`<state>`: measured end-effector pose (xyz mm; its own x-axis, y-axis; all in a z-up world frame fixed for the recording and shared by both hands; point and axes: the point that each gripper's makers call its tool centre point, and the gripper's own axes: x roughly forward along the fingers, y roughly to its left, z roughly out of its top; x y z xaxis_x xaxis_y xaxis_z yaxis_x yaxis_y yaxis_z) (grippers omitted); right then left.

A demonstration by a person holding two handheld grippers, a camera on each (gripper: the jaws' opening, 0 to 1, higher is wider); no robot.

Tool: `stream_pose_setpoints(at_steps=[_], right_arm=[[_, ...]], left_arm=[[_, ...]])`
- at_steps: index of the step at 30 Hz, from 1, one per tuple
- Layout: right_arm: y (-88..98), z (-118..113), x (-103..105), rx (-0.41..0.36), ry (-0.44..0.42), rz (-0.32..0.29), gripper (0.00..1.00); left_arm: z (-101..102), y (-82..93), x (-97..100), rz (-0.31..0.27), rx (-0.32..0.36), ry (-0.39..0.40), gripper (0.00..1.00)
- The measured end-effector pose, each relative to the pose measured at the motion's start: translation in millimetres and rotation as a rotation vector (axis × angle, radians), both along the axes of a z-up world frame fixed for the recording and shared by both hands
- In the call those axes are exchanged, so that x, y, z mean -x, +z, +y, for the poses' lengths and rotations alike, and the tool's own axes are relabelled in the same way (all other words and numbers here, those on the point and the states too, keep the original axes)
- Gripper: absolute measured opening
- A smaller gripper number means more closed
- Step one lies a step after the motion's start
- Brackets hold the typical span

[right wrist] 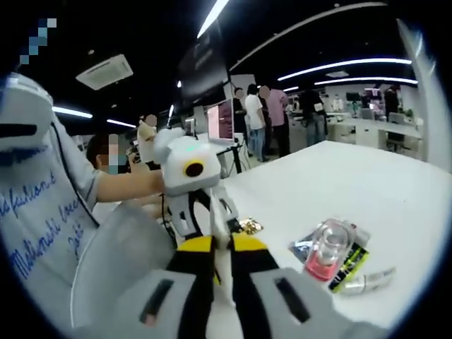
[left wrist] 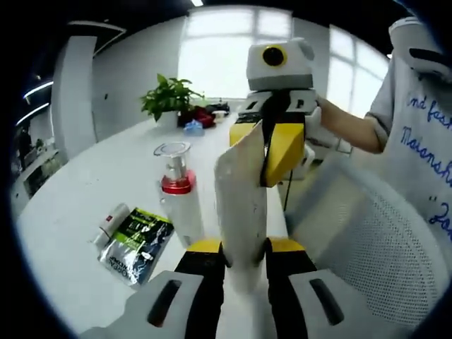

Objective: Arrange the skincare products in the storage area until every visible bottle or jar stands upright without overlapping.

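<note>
You have the white table [left wrist: 85,191] as your storage area, and most of the job is still ahead. On it, the pump bottle [left wrist: 180,201] with the red collar already stands upright. You are gripping a flattened white tube [left wrist: 240,205] in the air, just beside that bottle on the near side: your left gripper [left wrist: 244,258] is clenched on its lower end and your right gripper [left wrist: 272,152] is clamped on its upper edge. It still needs standing. Beyond the bottle, the green-and-black sachet [left wrist: 139,244] lies flat, and a small white tube [left wrist: 111,224] lies on its side touching that sachet; both remain unsorted.
</note>
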<state>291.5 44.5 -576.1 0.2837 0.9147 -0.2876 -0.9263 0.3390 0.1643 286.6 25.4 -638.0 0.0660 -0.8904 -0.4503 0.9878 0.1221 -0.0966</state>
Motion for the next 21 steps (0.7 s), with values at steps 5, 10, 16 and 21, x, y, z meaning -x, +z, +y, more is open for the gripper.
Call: stream_pose_setpoints(at_steps=[5,10,16,21], right_arm=[[-0.7,0.5,-1.0,-0.009,0.009,-0.012,0.06],[-10.0,-1.3,-5.6,0.023,0.004,-0.014,0.06],[-12.8,-4.8,-10.0,0.021,0.006,-0.028,0.06],[-13.3,-6.6,-13.5,0.015,0.01,-0.034,0.06]], left_arm=[[4.4,10.1,-3.3,-0.013,0.031,0.036,0.19],[9.4,21.0,-9.1,-0.011,0.068,0.062,0.19],[13.7,33.8,-13.9,-0.037,0.101,0.088,0.18],[18.2,37.5,-17.6,-0.048,0.113,0.087,0.14]])
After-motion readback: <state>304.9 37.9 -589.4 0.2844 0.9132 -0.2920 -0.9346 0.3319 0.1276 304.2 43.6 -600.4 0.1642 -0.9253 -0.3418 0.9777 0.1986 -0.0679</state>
